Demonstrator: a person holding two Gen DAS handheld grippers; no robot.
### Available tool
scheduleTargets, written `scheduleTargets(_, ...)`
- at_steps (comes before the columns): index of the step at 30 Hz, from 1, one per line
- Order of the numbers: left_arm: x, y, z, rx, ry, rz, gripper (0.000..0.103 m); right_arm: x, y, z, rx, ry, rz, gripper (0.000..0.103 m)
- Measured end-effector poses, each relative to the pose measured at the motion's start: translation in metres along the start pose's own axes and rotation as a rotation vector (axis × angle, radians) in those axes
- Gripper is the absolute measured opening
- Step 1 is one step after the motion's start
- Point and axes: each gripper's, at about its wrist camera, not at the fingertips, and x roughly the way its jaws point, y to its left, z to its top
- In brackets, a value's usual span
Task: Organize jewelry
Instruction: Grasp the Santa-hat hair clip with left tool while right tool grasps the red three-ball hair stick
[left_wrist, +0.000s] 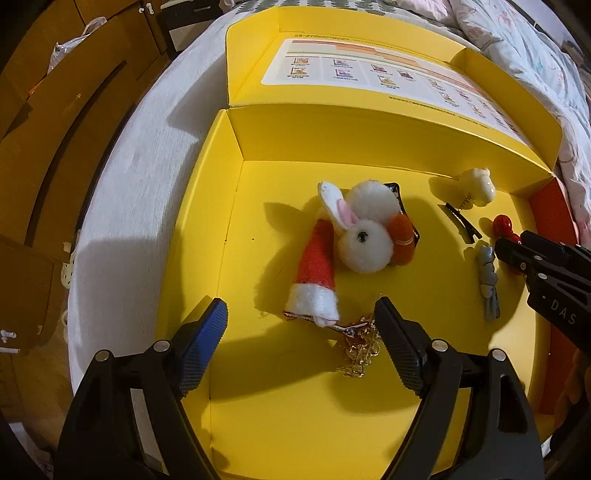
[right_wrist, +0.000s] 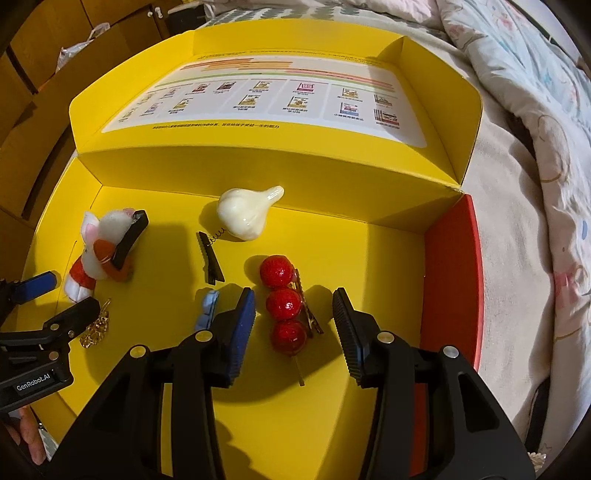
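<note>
An open yellow box (left_wrist: 369, 406) (right_wrist: 388, 258) holds hair clips and jewelry. My left gripper (left_wrist: 301, 321) is open; between its fingertips lie a red-and-white felt clip (left_wrist: 316, 280) and a gold chain (left_wrist: 364, 347). A white plush rabbit clip (left_wrist: 364, 229) (right_wrist: 107, 243) lies just beyond. My right gripper (right_wrist: 293, 312) is open around a clip with three red balls (right_wrist: 284, 304), not touching it. A cream garlic-shaped clip (right_wrist: 245, 214) (left_wrist: 478, 184), a black clip (right_wrist: 210, 258) (left_wrist: 461, 221) and a blue clip (right_wrist: 207, 310) (left_wrist: 487, 280) lie in the box.
The box lid (right_wrist: 277, 103) stands open at the back with a printed sheet inside. The box sits on a bed with a patterned quilt (right_wrist: 535, 147). Brown wooden cabinets (left_wrist: 55, 129) stand to the left. The box's right wall is red (right_wrist: 450, 277).
</note>
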Motion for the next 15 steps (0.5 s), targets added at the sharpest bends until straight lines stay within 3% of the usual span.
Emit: scheduleTargets(15, -0.004, 0.004, -0.01, -0.022, 0.008, -0.058, 0.054, 0.001, -0.011, 0.001, 0.032, 0.006, -0.002, 0.047)
